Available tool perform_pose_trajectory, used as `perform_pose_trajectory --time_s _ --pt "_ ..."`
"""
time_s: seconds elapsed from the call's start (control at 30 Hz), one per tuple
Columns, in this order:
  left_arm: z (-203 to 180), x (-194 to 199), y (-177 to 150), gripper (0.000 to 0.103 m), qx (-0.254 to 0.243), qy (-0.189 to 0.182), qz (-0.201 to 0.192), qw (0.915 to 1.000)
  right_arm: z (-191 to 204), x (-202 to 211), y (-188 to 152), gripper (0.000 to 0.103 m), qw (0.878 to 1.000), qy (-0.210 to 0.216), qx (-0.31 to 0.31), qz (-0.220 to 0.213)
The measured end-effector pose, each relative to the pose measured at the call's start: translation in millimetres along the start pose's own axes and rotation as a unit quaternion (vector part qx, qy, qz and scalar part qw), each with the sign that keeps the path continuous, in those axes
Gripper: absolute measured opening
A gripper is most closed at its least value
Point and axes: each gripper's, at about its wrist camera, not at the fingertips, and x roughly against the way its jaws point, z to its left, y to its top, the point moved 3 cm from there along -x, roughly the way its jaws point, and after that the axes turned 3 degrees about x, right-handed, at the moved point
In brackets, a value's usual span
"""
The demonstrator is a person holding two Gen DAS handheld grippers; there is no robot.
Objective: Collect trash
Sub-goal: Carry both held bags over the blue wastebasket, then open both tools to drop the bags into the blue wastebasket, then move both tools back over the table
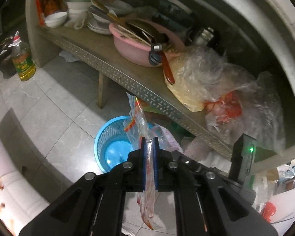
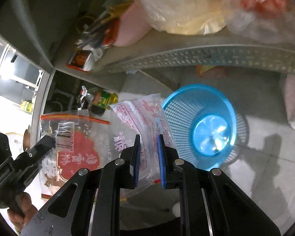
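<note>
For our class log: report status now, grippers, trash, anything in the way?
Left gripper shut on red-print wrapper. Right gripper shut on pink-print wrapper. Blue basket on floor just ahead, looks empty. Nothing in the way.

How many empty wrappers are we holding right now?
2. The left gripper pinches a clear zip bag with a red label; the right gripper pinches a pink-printed wrapper, both near the blue basket.
</note>
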Motion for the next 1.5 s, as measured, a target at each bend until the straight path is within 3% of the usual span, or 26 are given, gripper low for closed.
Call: perform_pose_trajectory --time_s 0.1,0.13,0.17,0.2,0.23,0.37,0.5,0.63,0.73,0.93,1.07,1.13,1.3,1.5 --pt "-2.9 -26.4 10.3 0.009 -0.007 0.010 0.011 0.9999 -7.9 -16.5 9.7 0.030 1.000 -0.007 -0.014 0.003" --pt "-1.6 -37.8 12.7 0.018 -0.006 0.015 0.018 0.9997 -13.8 -24.7 13.4 0.047 1.000 -0.017 -0.019 0.003" --pt "-1.5 -44.2 15.0 0.024 -0.005 0.020 0.021 0.9996 -17.4 -29.0 15.8 0.051 0.999 -0.025 -0.023 0.003" --pt "-0.6 -50.0 15.8 0.041 -0.002 0.030 0.023 0.9993 -23.2 -33.7 17.6 0.051 0.999 -0.036 -0.026 0.002" --pt "1.3 -53.7 15.5 0.049 0.001 0.039 0.024 0.9989 -26.6 -37.9 19.4 0.052 0.998 -0.047 -0.028 0.004" --pt "2.2 -50.3 10.5 0.057 0.003 0.037 0.020 0.9991 -35.6 -34.1 10.0 0.054 0.997 -0.067 -0.030 0.010" --pt "-3.1 -29.3 7.2 0.062 -0.014 0.046 0.004 0.9988 -20.3 -17.3 -0.8 0.057 0.996 -0.089 0.016 0.001" --pt "-10.1 0.2 2.6 0.064 -0.020 0.053 -0.012 0.9983 0.8 1.7 -6.6 0.068 0.991 -0.112 0.071 -0.027" --pt "-13.0 32.3 -6.7 0.069 -0.025 0.053 -0.034 0.9977 25.3 21.7 -16.1 0.078 0.979 -0.144 0.133 -0.049" --pt "3.6 108.9 -37.6 0.073 -0.014 0.058 -0.087 0.9944 72.2 63.1 -43.0 0.094 0.944 -0.193 0.251 -0.091" --pt "22.4 158.5 -66.0 0.076 -0.008 0.062 -0.105 0.9926 101.3 82.5 -60.8 0.095 0.925 -0.209 0.300 -0.108" --pt "32.3 183.1 -83.7 0.084 -0.011 0.074 -0.115 0.9905 115.1 89.8 -67.5 0.095 0.920 -0.211 0.310 -0.113" --pt "57.6 231.1 -123.9 0.094 0.004 0.113 -0.154 0.9816 146.7 97.1 -83.1 0.095 0.907 -0.235 0.328 -0.124" --pt "85.3 276.6 -163.9 0.097 0.060 0.136 -0.192 0.9701 189.9 114.3 -109.5 0.095 0.853 -0.259 0.418 -0.177"
